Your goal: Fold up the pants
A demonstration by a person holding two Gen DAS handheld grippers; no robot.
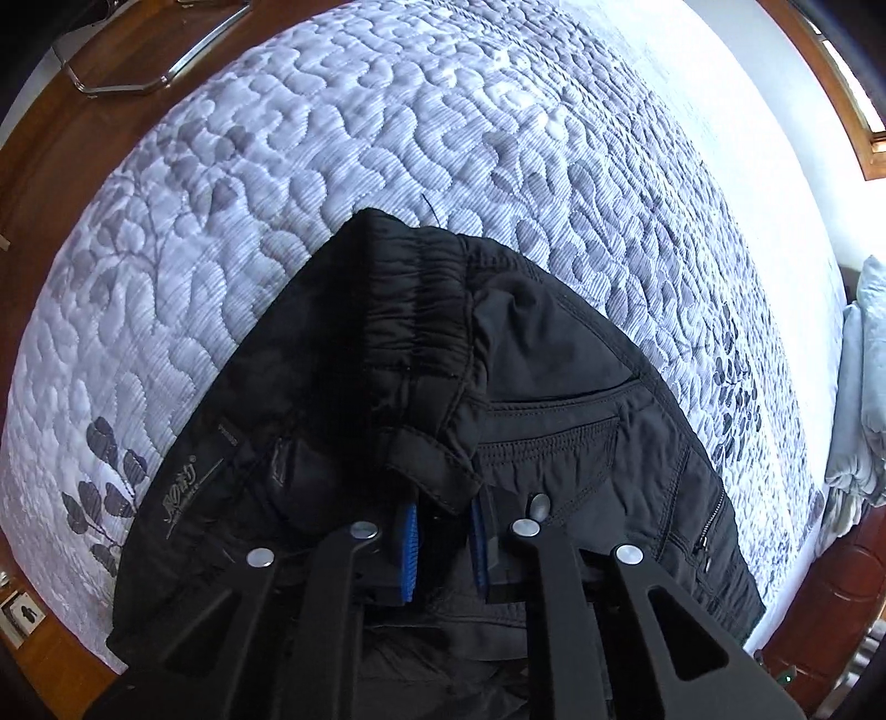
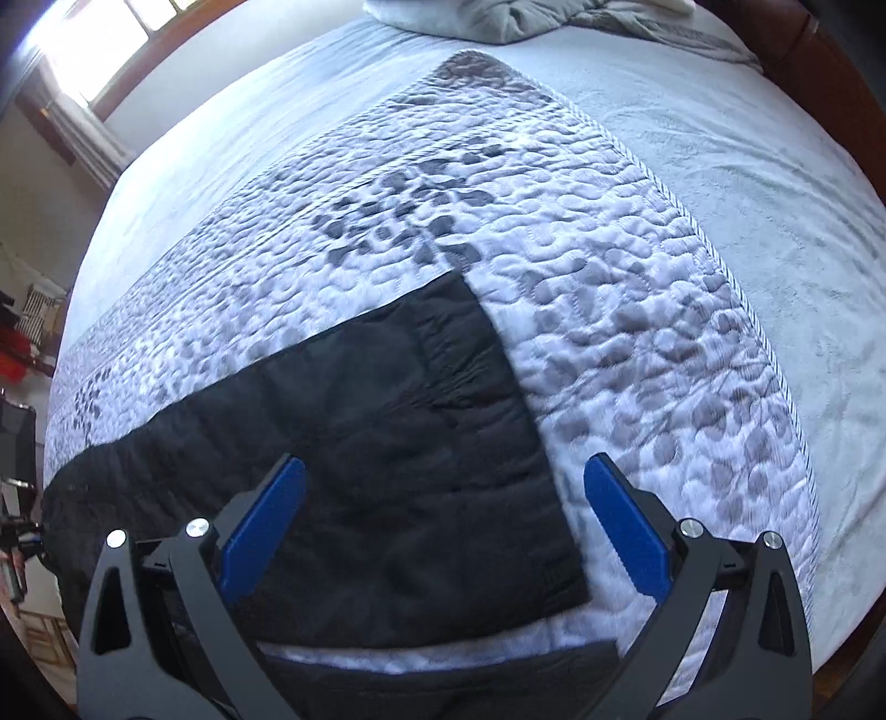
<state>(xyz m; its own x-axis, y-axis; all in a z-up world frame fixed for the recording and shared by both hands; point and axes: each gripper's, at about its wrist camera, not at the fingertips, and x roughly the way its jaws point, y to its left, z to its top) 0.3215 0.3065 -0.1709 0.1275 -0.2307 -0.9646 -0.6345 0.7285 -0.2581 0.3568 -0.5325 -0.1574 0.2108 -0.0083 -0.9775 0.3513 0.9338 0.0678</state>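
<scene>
Pinching pants (image 1: 443,387) waistband: left gripper (image 1: 443,531) | right gripper (image 2: 443,504) fingers (image 2: 626,526) spread wide

a quilted leaf-print coverlet (image 2: 637,310) lay over a pale sheet (image 2: 775,183), with rumpled grey bedding (image 2: 515,16) beyond and a window (image 2: 94,44) nearby.

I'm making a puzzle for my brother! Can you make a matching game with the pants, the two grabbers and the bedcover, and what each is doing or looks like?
Things:
1. left gripper
2. right gripper
3. pants
4. quilt

Descriptions:
A. white and grey with a leaf pattern
B. wide open above the leg end
C. black, lying on the bed
D. pinched shut on the waistband

Pairs: 1-D, 2-B, 3-C, 4-A
</scene>
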